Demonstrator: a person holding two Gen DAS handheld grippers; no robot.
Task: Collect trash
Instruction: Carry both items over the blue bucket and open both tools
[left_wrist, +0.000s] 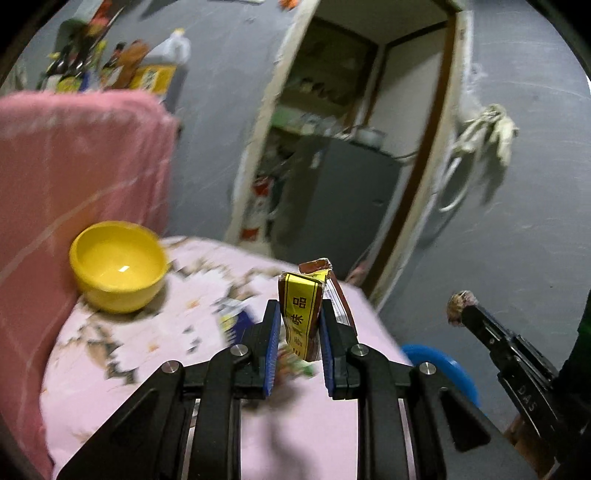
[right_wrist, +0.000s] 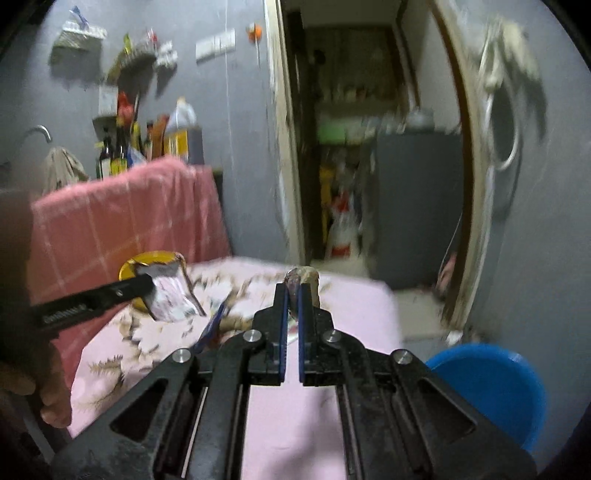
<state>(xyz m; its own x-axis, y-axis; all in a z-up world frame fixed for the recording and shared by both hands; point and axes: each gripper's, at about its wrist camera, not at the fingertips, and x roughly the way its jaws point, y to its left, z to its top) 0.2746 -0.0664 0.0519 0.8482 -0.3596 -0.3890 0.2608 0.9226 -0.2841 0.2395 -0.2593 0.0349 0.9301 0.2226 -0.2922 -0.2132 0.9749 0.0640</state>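
My left gripper (left_wrist: 298, 314) is shut on a brown snack wrapper with a yellow label (left_wrist: 301, 314), held above the pink floral tablecloth (left_wrist: 155, 387). It also shows from the side in the right wrist view (right_wrist: 147, 291), where the wrapper's silver inside (right_wrist: 170, 295) faces me. My right gripper (right_wrist: 292, 295) is shut on a small crumpled brownish scrap (right_wrist: 303, 277); it shows in the left wrist view (left_wrist: 463, 308) with the scrap (left_wrist: 460, 301) at its tip. A blue bin (right_wrist: 487, 387) stands low at the right, beside the table, also in the left wrist view (left_wrist: 443, 365).
A yellow bowl (left_wrist: 118, 266) sits on the table by a pink checked cloth (left_wrist: 74, 166). A blue wrapper (right_wrist: 212, 325) lies on the tablecloth. Bottles (right_wrist: 147, 144) stand behind. An open doorway (right_wrist: 369, 166) leads to a grey cabinet. A rag hangs at the right (left_wrist: 495, 129).
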